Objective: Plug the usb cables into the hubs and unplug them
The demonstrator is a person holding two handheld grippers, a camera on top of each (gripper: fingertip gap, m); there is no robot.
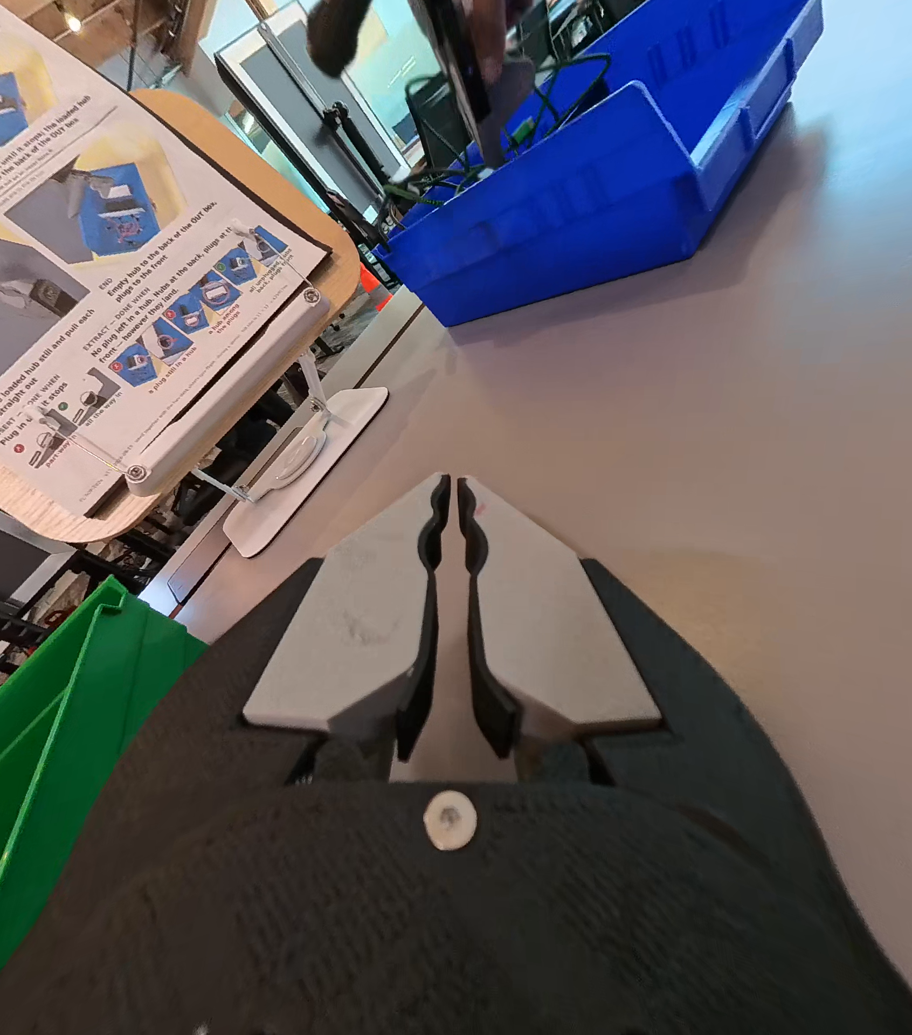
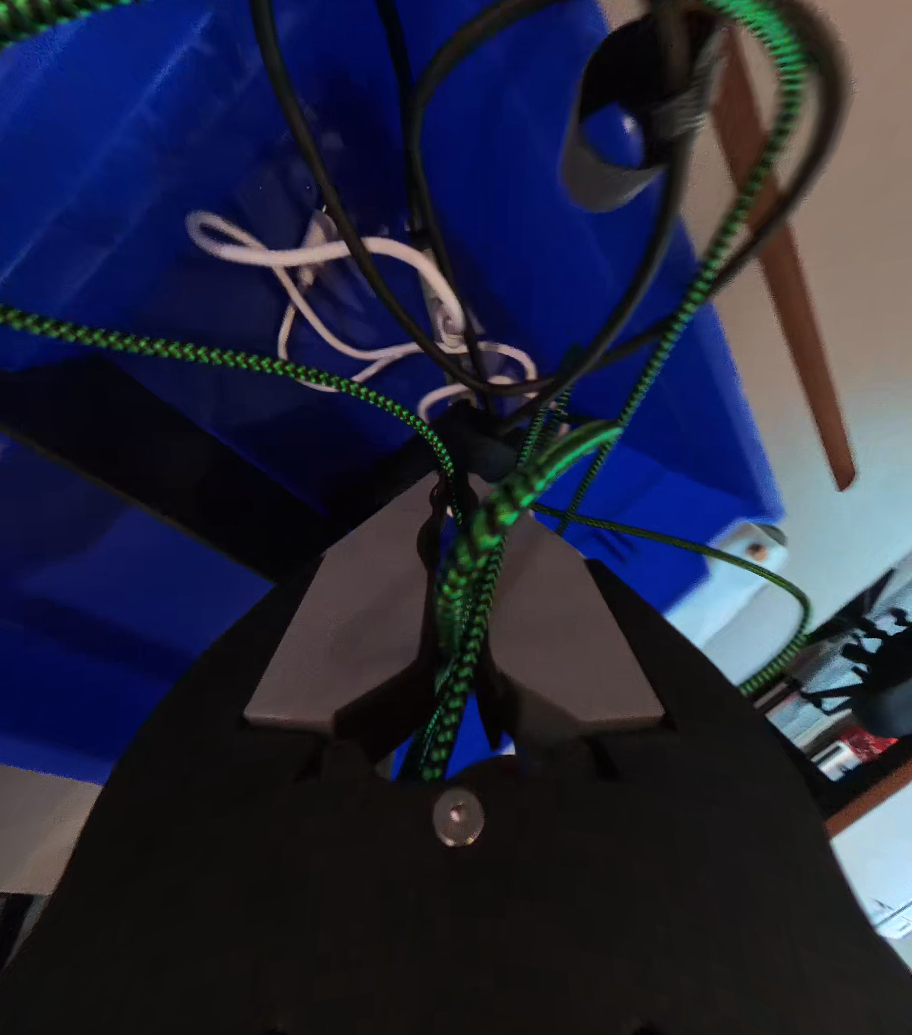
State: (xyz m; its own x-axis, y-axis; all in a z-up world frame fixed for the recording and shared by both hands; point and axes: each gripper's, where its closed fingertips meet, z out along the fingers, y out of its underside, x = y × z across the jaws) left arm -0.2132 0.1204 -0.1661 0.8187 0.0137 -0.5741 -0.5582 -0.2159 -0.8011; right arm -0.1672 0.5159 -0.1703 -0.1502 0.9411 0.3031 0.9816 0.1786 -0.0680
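In the right wrist view my right gripper (image 2: 456,484) is shut on a green braided usb cable (image 2: 473,565) and holds it above the blue bin (image 2: 78,196). A black plug (image 2: 476,445) sits right at the fingertips. More green braided cable (image 2: 162,350), thin black cables (image 2: 325,185) and a white cable (image 2: 297,259) hang or lie tangled over the bin. No hub shows clearly. In the left wrist view my left gripper (image 1: 454,484) is shut and empty, low over the grey table (image 1: 722,504), apart from the blue bin (image 1: 582,224), which lies ahead to the right.
A green bin (image 1: 50,728) stands at my left gripper's near left. An instruction sheet on a wooden stand (image 1: 123,291) with a white base (image 1: 302,465) stands at the table's left edge. A dark strap loop (image 2: 610,145) hangs among the cables. Left tips to right tips: about 40 cm.
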